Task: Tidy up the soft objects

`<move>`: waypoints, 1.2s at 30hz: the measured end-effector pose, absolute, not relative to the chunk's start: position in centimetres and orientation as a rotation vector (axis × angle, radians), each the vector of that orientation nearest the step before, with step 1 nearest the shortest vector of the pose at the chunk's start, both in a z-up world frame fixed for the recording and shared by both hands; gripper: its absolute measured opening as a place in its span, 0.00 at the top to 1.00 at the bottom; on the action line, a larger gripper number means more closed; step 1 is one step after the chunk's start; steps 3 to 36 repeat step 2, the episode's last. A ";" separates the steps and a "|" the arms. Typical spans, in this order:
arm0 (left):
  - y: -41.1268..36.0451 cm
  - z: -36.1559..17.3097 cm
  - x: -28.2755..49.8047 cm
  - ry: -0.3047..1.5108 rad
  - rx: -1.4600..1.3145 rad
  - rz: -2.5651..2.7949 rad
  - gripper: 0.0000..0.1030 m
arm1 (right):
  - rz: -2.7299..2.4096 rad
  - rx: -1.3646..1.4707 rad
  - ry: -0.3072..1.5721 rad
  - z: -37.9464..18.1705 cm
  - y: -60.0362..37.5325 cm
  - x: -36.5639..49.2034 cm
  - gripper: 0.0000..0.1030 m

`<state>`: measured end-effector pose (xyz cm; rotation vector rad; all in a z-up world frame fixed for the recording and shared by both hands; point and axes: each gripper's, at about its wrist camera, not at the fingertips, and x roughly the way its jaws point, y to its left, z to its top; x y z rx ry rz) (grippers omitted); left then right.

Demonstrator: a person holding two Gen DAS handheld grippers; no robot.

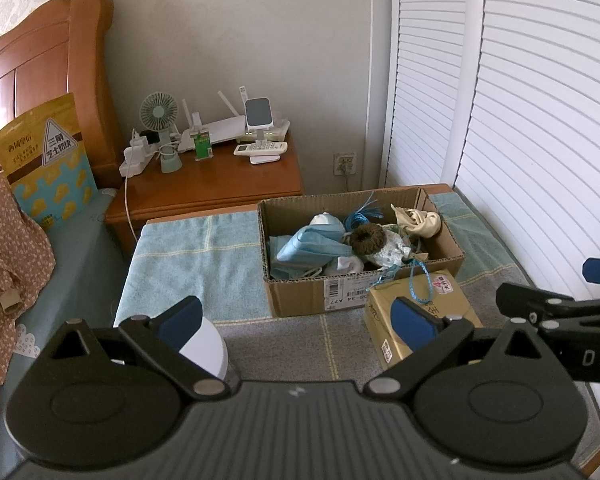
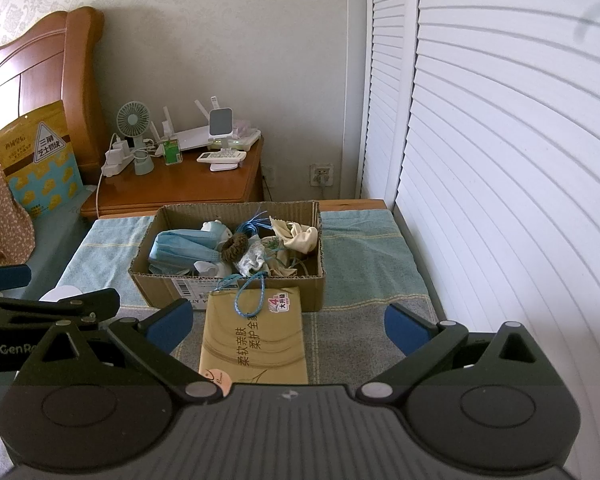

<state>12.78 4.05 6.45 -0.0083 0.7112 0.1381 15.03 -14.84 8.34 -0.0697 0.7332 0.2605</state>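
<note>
A cardboard box (image 1: 300, 296) (image 2: 160, 284) stands on a towel-covered table and holds soft things: blue face masks (image 1: 308, 246) (image 2: 182, 250), a brown scrunchie (image 1: 366, 238) (image 2: 235, 247), a cream cloth (image 1: 418, 218) (image 2: 298, 236), blue cord (image 1: 364, 214) (image 2: 254, 222). A blue string loop (image 2: 252, 296) hangs over the box front onto a gold tissue pack (image 1: 416, 320) (image 2: 256, 340). My left gripper (image 1: 296, 320) is open and empty, back from the box. My right gripper (image 2: 288, 326) is open and empty above the tissue pack.
A white round object (image 1: 204, 344) (image 2: 62, 294) lies left of the box. A wooden nightstand (image 1: 220, 184) (image 2: 188, 184) with a fan, router and remote stands behind. A bed with a floral garment (image 1: 4, 248) lies left. White louvered doors (image 2: 500, 160) line the right.
</note>
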 end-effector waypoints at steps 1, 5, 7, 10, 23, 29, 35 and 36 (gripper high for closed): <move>4.0 6.4 12.7 0.711 -0.008 0.138 0.03 | 0.261 -0.070 0.733 8.3 -14.8 15.0 0.00; 4.1 6.5 12.8 0.713 -0.008 0.138 0.03 | 0.260 -0.070 0.734 8.3 -14.8 15.0 0.00; 4.1 6.5 12.8 0.713 -0.008 0.138 0.03 | 0.260 -0.070 0.734 8.3 -14.8 15.0 0.00; 4.1 6.5 12.8 0.713 -0.008 0.138 0.03 | 0.260 -0.070 0.734 8.3 -14.8 15.0 0.00; 4.1 6.5 12.8 0.713 -0.008 0.138 0.03 | 0.260 -0.070 0.734 8.3 -14.8 15.0 0.00; 4.1 6.5 12.8 0.713 -0.008 0.138 0.03 | 0.260 -0.070 0.734 8.3 -14.8 15.0 0.00; 4.1 6.5 12.8 0.713 -0.008 0.138 0.03 | 0.260 -0.070 0.734 8.3 -14.8 15.0 0.00; 4.1 6.5 12.8 0.713 -0.008 0.138 0.03 | 0.260 -0.070 0.734 8.3 -14.8 15.0 0.00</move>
